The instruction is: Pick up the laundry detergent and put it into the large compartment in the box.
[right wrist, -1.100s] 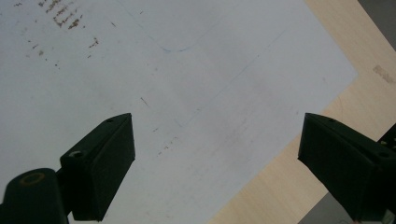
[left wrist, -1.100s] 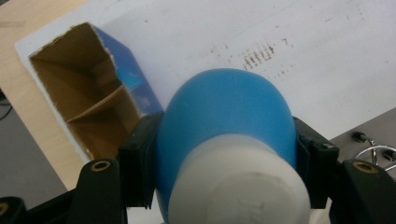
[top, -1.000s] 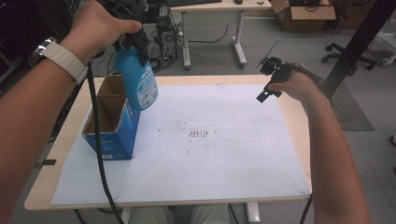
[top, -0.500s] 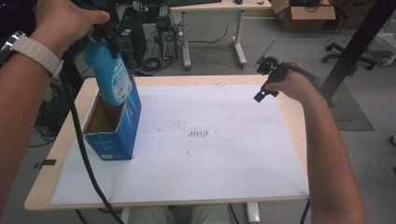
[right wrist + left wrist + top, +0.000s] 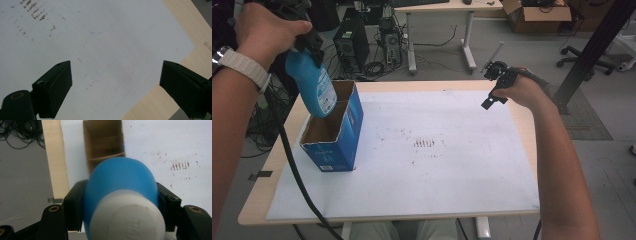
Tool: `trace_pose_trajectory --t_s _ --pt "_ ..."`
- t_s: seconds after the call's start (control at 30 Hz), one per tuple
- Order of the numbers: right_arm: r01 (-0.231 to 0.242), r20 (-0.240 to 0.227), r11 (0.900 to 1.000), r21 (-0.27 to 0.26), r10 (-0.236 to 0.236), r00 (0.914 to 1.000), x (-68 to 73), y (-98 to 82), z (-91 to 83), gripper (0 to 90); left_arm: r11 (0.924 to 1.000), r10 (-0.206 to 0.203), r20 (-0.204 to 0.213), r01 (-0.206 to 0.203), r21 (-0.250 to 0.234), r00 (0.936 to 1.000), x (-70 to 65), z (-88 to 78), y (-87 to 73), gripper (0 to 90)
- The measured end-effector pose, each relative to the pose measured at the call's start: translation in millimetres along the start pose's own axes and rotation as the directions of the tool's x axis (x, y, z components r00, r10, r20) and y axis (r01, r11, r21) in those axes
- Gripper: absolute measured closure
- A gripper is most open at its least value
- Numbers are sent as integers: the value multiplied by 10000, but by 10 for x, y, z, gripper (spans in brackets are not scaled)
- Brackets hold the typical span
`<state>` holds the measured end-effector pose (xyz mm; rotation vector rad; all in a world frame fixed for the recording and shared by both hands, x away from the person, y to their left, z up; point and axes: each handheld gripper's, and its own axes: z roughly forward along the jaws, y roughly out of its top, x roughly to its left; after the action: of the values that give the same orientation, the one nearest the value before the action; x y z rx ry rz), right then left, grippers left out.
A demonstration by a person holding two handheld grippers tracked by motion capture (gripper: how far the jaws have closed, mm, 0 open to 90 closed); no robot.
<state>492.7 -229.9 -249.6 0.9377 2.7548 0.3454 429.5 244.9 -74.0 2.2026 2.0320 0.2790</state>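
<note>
A blue bottle [image 5: 315, 87] with a white cap [image 5: 127, 220] hangs tilted over the open top of a blue cardboard box [image 5: 334, 135], its lower end at the box's opening. My left gripper [image 5: 307, 42] is shut on the bottle's upper part, and in the left gripper view both black jaws of that gripper [image 5: 120, 197] press on the sides of the bottle [image 5: 120, 177]. Below it the brown inside of the box [image 5: 103, 142] shows dividers. My right gripper [image 5: 492, 86] hovers over the far right corner of the table. In the right gripper view this gripper [image 5: 115, 75] stands open with nothing between its jaws.
A white sheet [image 5: 437, 175] with faint brown marks [image 5: 426, 143] covers the wooden table [image 5: 257, 210]. The box stands near the table's left edge. Behind the table are computer towers [image 5: 347, 42], cables and another desk [image 5: 447, 7]; a black post [image 5: 592, 50] rises at the right.
My left hand has carried the bottle to the left, from over the box's right side to over its opening. The right hand has stayed about where it was.
</note>
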Motion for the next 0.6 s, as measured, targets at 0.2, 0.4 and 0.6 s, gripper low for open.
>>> trace_pose_trajectory --t_s 0.2,0.4,0.6 --pt "7 -2 10000 -17 -7 10000 8 9 3 107 9996 -283 62 282 52 9996 57 156 -21 372" --pt "8 -6 10000 -16 -8 10000 6 7 3 107 9991 -407 134 405 106 9991 75 301 -42 372" --pt "-19 25 10000 14 19 10000 -1 -7 -3 107 9990 -418 98 417 171 9991 90 470 -71 372"
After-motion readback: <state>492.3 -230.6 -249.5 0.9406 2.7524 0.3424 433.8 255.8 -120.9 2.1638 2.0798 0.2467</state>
